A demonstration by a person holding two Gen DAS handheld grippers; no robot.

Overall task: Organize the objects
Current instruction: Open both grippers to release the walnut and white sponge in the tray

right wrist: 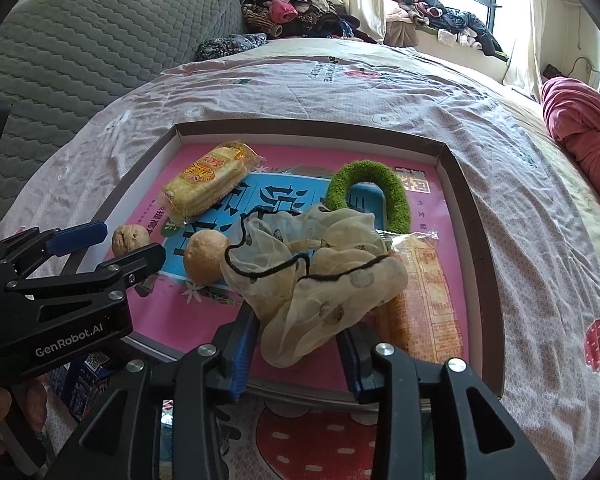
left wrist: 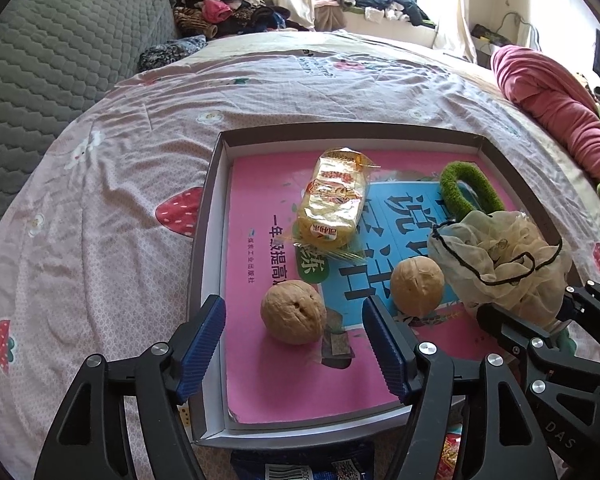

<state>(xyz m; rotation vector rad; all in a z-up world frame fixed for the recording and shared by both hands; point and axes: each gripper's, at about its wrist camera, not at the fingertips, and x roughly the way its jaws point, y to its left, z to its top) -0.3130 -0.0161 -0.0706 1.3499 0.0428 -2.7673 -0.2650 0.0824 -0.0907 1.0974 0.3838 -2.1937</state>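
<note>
bed with strawberry-print sheet [left wrist: 112, 208], shallow box tray [left wrist: 204, 216] on it, red blanket [left wrist: 548, 96] at the edge

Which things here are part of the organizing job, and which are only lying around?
Job: shallow grey cardboard tray, two brown walnuts, yellow cracker packet, green fuzzy ring, cream mesh pouch.
Lying about: clothes pile, red blanket.
</note>
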